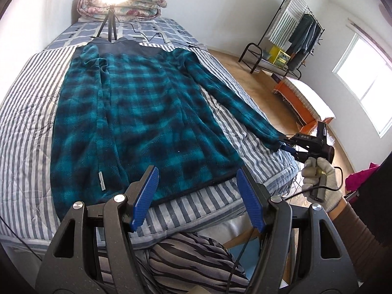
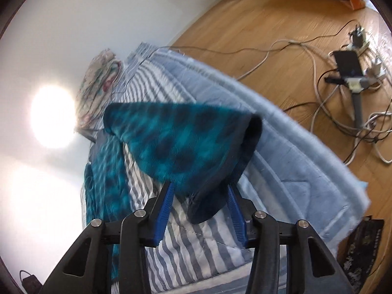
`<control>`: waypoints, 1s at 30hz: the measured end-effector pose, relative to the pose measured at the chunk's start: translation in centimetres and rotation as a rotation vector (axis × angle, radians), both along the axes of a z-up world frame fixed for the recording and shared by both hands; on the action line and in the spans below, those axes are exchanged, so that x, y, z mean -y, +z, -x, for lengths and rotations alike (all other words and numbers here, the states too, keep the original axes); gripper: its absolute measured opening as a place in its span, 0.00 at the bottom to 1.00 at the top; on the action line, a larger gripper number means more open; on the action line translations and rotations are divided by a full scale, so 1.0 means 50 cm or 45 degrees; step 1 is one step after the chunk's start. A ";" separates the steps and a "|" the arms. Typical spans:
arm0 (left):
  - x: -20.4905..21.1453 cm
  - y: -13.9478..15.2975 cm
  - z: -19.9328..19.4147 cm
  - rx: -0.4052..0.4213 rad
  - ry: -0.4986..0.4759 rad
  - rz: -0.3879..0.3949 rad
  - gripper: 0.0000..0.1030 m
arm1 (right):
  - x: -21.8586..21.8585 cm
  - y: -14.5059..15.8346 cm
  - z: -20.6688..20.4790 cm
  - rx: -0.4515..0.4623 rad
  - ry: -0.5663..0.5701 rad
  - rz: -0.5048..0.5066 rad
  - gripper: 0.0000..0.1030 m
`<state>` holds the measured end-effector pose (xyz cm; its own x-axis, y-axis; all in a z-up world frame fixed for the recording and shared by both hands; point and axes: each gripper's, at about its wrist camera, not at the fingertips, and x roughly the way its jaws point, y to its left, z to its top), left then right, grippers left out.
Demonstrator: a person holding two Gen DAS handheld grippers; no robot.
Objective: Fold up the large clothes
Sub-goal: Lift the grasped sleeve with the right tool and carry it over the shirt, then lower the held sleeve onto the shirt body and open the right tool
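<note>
A teal and black plaid fleece shirt [image 1: 137, 112] lies flat on the striped bed [image 1: 27, 112], collar at the far end, left sleeve folded onto the body. Its right sleeve [image 1: 235, 100] stretches out to the bed's right edge. My right gripper [image 1: 287, 147] is shut on the sleeve cuff there, held by a gloved hand. In the right wrist view the cuff [image 2: 208, 171] sits pinched between the blue pads of the right gripper [image 2: 199, 191] and is lifted above the bed. My left gripper [image 1: 197, 183] is open and empty just above the shirt's bottom hem.
A tripod with a bright lamp [image 1: 109, 22] stands at the head of the bed, by folded quilts [image 1: 137, 5]. A clothes rack [image 1: 286, 39] and an orange-sided mattress [image 1: 303, 98] are on the wooden floor at right. Cables and a power strip [image 2: 352, 73] lie on the floor.
</note>
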<state>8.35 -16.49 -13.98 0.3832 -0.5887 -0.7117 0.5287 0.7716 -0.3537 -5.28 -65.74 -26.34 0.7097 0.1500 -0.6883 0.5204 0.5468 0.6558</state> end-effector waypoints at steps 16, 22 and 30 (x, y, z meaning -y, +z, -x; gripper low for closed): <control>0.019 -0.011 0.015 0.024 -0.060 -0.050 0.66 | -0.062 0.049 0.019 0.005 0.281 0.276 0.36; 0.027 -0.015 0.008 0.010 -0.057 -0.047 0.66 | 0.026 0.049 0.036 0.035 0.032 0.227 0.44; 0.039 -0.011 0.014 0.028 -0.084 -0.061 0.66 | 0.109 -0.003 -0.010 -0.019 -0.122 0.128 0.45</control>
<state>7.66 -18.44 -14.54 0.3604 -0.5789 -0.7314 0.5861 0.7505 -0.3052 -4.79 -71.21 -26.50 0.7071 0.0120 -0.7070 0.5826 0.5568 0.5921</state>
